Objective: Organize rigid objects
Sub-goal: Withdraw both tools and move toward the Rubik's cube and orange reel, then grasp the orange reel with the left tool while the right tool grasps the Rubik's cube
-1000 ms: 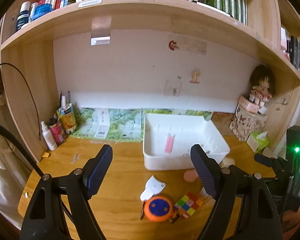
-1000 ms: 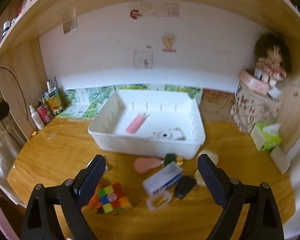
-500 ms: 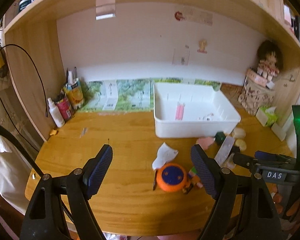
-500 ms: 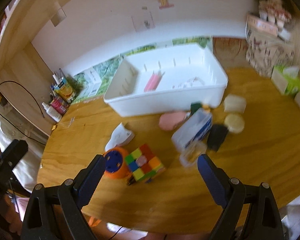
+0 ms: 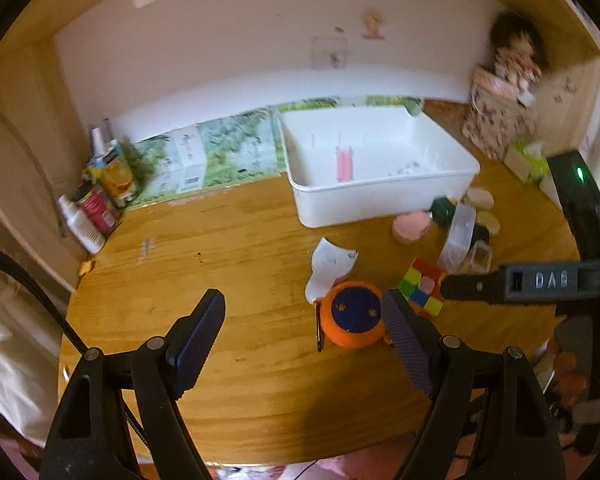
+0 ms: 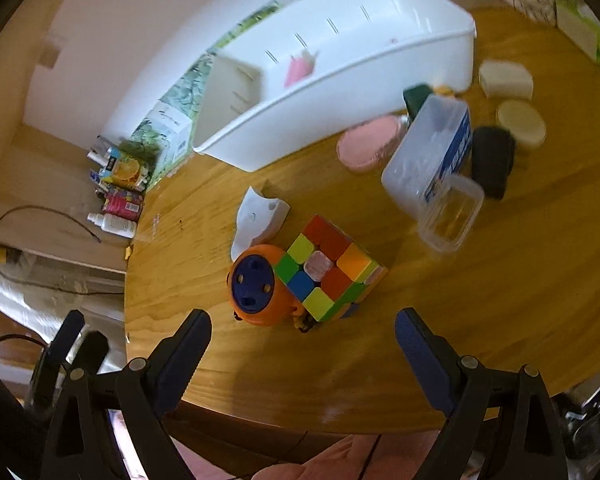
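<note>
Hovering over the wooden table [image 5: 220, 248], the left gripper [image 5: 304, 336] has its jaws spread with nothing between them; the orange round toy [image 5: 354, 320] sits just beside its right finger. Touching that toy is the colour cube [image 6: 326, 266], with the white bin [image 6: 340, 60] behind holding a pink item [image 5: 344, 164]. Farther right, the right gripper [image 6: 302, 350] is likewise spread wide and empty, hanging above the cube

Only 1 marking reads clearly — raised letters "DAS" on the black bar of the right gripper [image 5: 540, 280] — the other labels are too blurred.
</note>
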